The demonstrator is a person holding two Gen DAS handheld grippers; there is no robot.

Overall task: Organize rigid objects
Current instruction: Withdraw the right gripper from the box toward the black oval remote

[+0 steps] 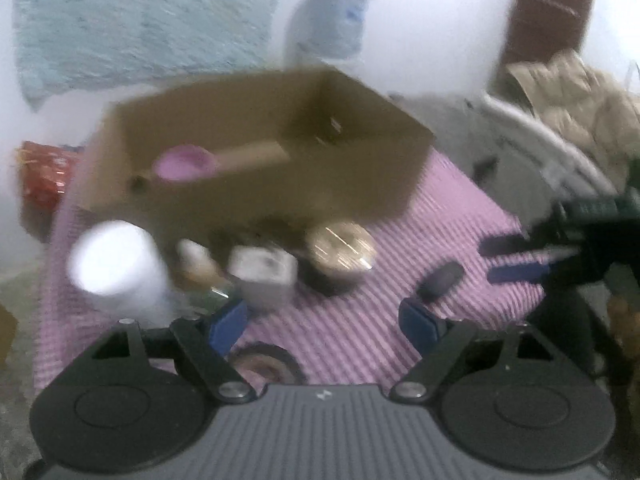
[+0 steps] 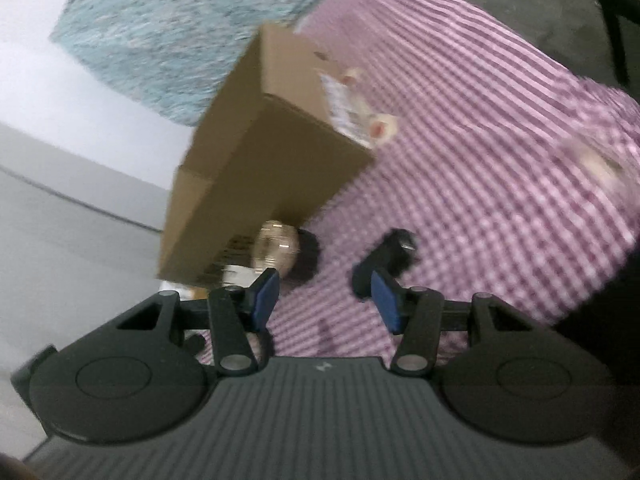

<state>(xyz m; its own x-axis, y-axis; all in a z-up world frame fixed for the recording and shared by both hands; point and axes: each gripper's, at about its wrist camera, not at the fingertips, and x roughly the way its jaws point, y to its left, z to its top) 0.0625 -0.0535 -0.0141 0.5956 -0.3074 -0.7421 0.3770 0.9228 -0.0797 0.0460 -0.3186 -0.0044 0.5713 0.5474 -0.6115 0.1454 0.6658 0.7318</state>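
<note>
Both pictures are blurry. The left gripper (image 1: 324, 322) has its fingers spread wide with nothing between them. The right gripper (image 2: 326, 300) is released too. The brown box (image 1: 256, 148) sits on the pink checked cloth (image 1: 360, 320), with small things like a gold lid (image 1: 340, 246) in front.

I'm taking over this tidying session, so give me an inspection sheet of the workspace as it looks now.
Surface: pink checked cloth.
Job's things: open cardboard box holding a pink bowl; white cylinder, white cube, gold-lidded jar and small black object in front of it.
Clutter: red packet left of the box.
Grippers: left gripper and right gripper open, empty.
Cables: nothing seen.
Surroundings: teal rug, blurred.
</note>
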